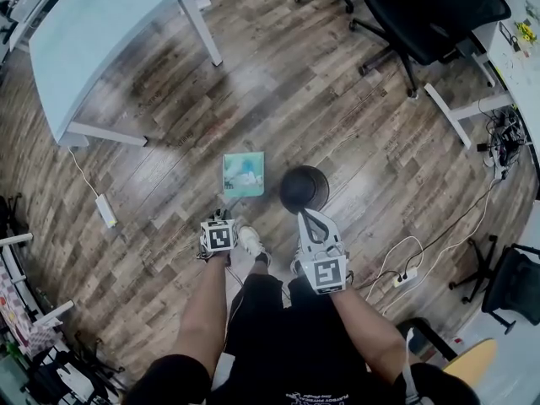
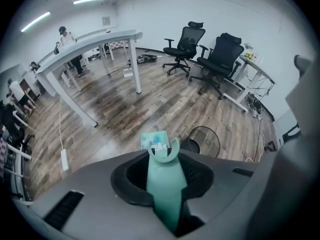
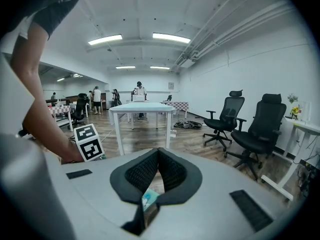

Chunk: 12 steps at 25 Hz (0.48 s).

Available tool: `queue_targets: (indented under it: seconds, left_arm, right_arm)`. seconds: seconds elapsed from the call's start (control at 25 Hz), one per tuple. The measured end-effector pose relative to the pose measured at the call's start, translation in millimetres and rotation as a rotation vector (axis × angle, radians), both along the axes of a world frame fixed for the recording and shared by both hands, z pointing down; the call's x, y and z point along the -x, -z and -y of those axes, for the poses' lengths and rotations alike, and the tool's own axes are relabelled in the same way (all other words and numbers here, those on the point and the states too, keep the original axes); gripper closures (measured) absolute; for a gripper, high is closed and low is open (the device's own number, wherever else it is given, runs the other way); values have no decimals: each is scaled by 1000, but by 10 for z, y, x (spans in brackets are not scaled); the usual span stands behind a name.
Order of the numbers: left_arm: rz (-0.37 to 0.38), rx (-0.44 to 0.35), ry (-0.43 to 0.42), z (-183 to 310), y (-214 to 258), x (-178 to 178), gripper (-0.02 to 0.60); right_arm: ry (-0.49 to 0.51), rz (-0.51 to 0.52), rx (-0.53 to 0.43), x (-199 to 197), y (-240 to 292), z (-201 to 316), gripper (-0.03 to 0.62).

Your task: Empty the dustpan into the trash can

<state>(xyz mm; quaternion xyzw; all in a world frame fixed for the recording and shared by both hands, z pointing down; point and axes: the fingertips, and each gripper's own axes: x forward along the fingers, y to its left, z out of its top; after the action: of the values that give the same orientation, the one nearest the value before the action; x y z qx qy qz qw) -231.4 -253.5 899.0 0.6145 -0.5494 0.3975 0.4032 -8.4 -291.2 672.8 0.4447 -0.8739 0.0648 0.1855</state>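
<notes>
Early in the job, judging by the lie of things. Clenching the left tool [image 1: 224, 218] on the teal handle [image 2: 165, 184] of the dustpan [image 1: 243, 174], pads pressed against both sides of it in the left gripper view. Holding the right tool [image 1: 309, 219] closed on nothing, tips together, low and right of centre in the head view, just below the trash can [image 1: 304, 189].

Finding the dustpan at the centre of the head view, seemingly flat on the wooden floor [image 1: 337, 116], just left of the round black trash can and not over it. Seeing litter [image 2: 156, 141], white and blue scraps, heaped in the pan at the middle of the left gripper view. Not yet tipped out, then.

Done so far, by this reading: a grip on the handle and no more. Left to do: lifting the pan clear of the floor, carrying it rightward over the open mouth of the can, and tilting it to slide the scraps in. Cannot tell what, if anything, already lies inside the can.
</notes>
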Motion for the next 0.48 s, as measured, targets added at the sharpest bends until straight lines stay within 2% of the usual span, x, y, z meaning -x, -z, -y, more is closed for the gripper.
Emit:
queue_targets:
  seconds: [0.48]
  left_arm:
    - [64, -96, -13, -264, 414, -149, 486]
  right_arm:
    - [26, 3, -17, -266, 74, -210, 571]
